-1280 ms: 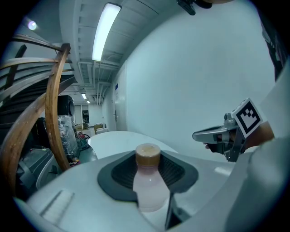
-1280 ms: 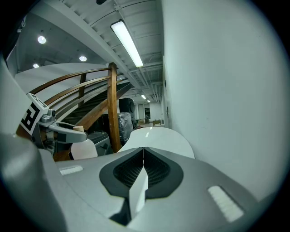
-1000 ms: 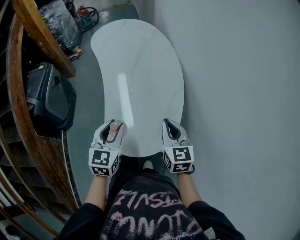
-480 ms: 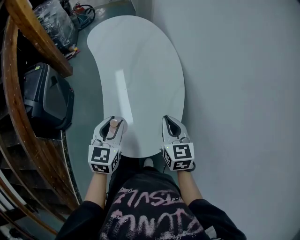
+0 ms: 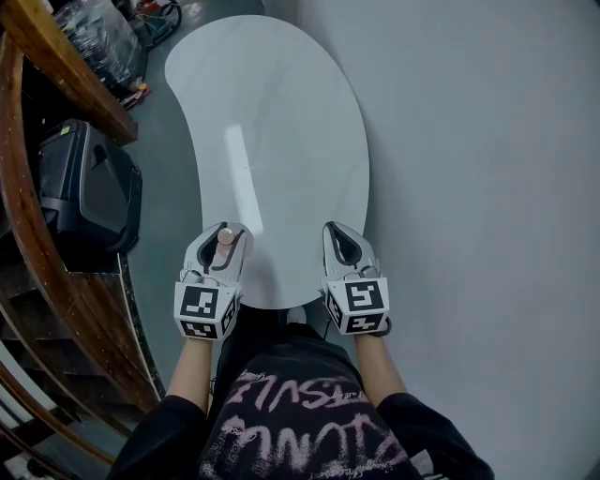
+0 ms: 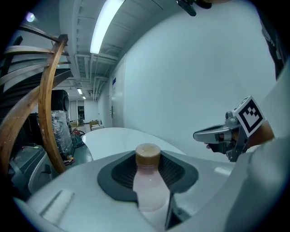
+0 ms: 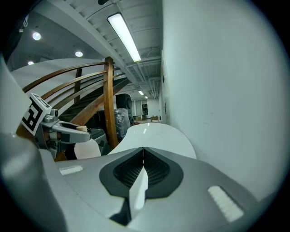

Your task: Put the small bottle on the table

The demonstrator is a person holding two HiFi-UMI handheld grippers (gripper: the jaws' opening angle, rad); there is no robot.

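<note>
A small pale pink bottle (image 6: 148, 190) with a tan cap stands upright between the jaws of my left gripper (image 5: 223, 239), which is shut on it. In the head view the bottle's cap (image 5: 226, 237) shows above the near left edge of the white kidney-shaped table (image 5: 281, 122). My right gripper (image 5: 342, 246) hovers over the table's near right edge, shut with nothing in it. In the right gripper view the closed jaws meet on a line, and the left gripper (image 7: 68, 131) with the bottle (image 7: 87, 149) shows at the left.
A grey wall (image 5: 487, 187) runs close along the table's right side. To the left curve a wooden stair rail (image 5: 56, 66) and a black case (image 5: 84, 187) on the floor. Bags and cables (image 5: 103, 28) lie at the far left.
Both grippers and the bottle have moved slightly forward over the table's near edge; the view has shifted so the table sits higher and further left. Both grippers' states are unchanged.
</note>
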